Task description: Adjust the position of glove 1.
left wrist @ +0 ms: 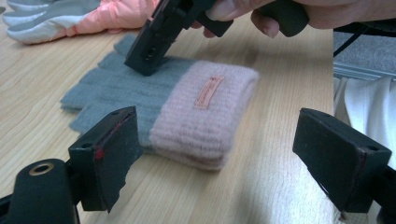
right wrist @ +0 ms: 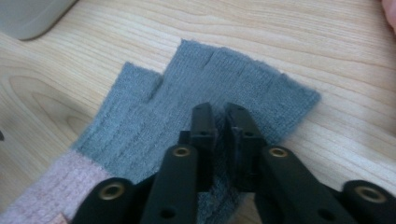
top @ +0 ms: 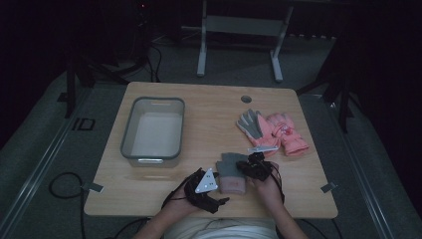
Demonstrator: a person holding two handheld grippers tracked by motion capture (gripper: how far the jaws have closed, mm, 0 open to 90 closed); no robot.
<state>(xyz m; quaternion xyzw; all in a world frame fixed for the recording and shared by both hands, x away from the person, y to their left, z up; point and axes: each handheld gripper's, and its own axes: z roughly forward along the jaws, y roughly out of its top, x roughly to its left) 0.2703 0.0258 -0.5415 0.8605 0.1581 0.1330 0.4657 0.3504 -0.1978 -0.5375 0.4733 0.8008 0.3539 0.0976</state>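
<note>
Near the front edge of the table we see the left gripper, its jaws wide apart with nothing between them. Just beyond lies the grey glove with a pink cuff. The right gripper rests its tips on the glove's grey part, jaws almost together; whether they pinch the knit, we cannot tell. Farther right lie pink gloves, half cut off in the left gripper view. The grey bin sits toward the left edge.

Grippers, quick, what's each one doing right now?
Left gripper: open, holding nothing.
Right gripper: nearly closed, pinching the grey glove.
</note>
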